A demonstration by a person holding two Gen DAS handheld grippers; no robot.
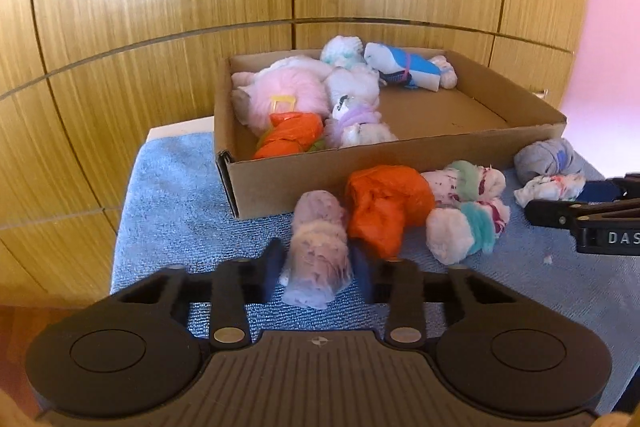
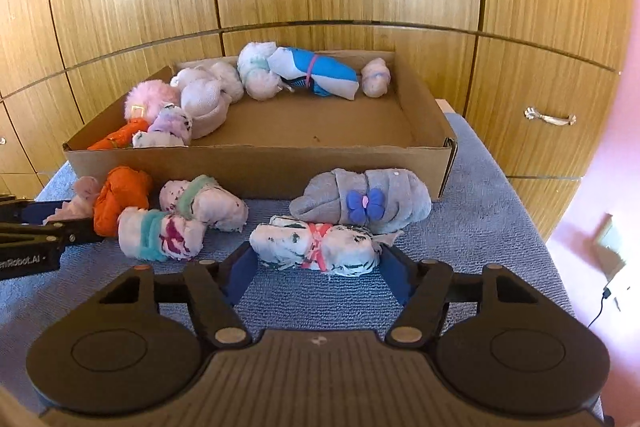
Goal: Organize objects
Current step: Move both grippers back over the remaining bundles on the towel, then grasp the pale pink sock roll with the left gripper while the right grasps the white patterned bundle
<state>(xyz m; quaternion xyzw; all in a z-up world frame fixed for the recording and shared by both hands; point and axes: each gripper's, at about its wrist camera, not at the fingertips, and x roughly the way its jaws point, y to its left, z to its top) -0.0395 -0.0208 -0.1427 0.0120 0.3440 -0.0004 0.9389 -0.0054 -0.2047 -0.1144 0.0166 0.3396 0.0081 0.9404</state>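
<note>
Left tongs (image 1: pixel 318 269) are pinching the lilac sock roll (image 1: pixel 318 255); right tongs (image 2: pixel 318 261) are spread around the tied roll (image 2: pixel 316 245) — squeeze mid-roll, then lift over the box (image 2: pixel 256 163) wall.

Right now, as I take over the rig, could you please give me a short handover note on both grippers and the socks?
Left hand-held gripper: fingers around the lilac sock roll on the blue towel, seemingly gripping.
Right hand-held gripper: open, straddling the white sock roll with pink band.
Done: several rolls already lie in the cardboard box.
Left: orange roll, two white-and-teal rolls, grey roll with purple bow, plus the two at the grippers.
</note>
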